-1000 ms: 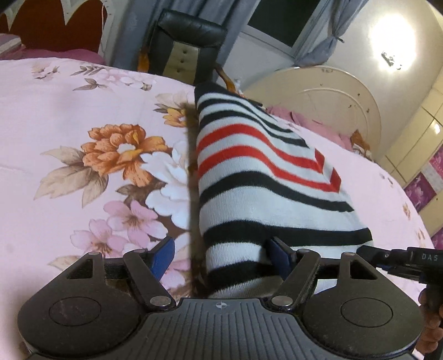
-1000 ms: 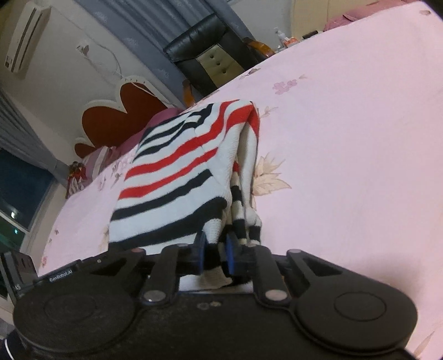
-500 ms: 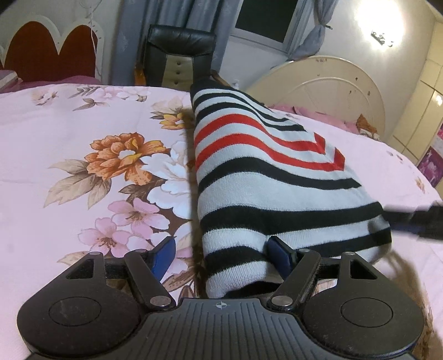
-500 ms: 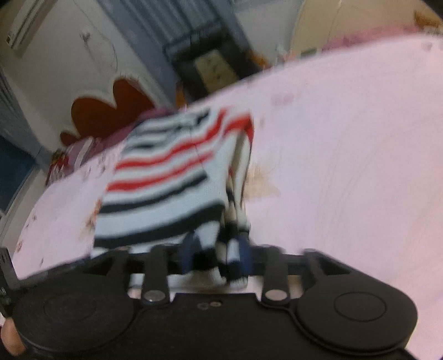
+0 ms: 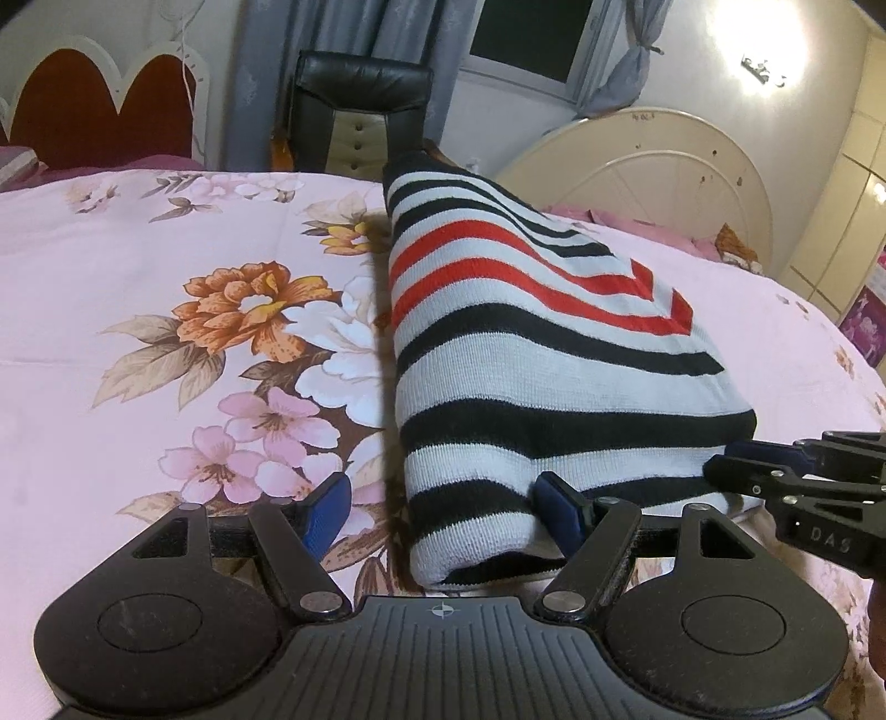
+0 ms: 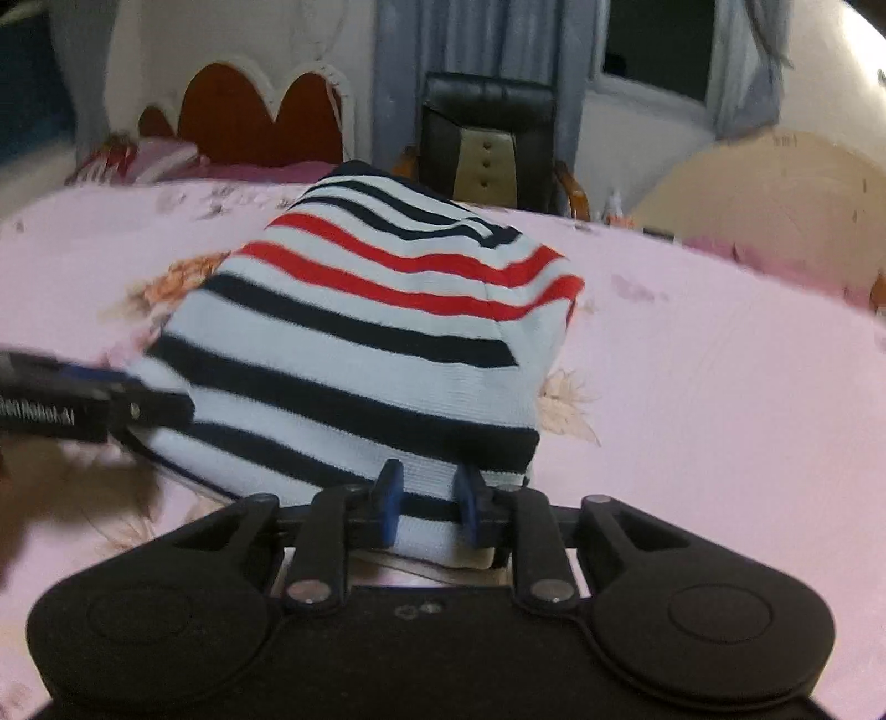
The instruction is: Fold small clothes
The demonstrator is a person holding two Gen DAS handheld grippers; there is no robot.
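On the pink floral bedspread (image 5: 138, 288) the folded striped sweater (image 5: 526, 354) runs lengthwise away from both claws, its near hem clenched in the right gripper (image 6: 426, 501), whose jaws have just been closing, while the left gripper (image 5: 443, 507), released, straddles its near-left corner.

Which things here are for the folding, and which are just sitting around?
For the folding: striped sweater, left tongs, right tongs.
Just there: flowery bedsheet, black chair, red headboard, curtains.
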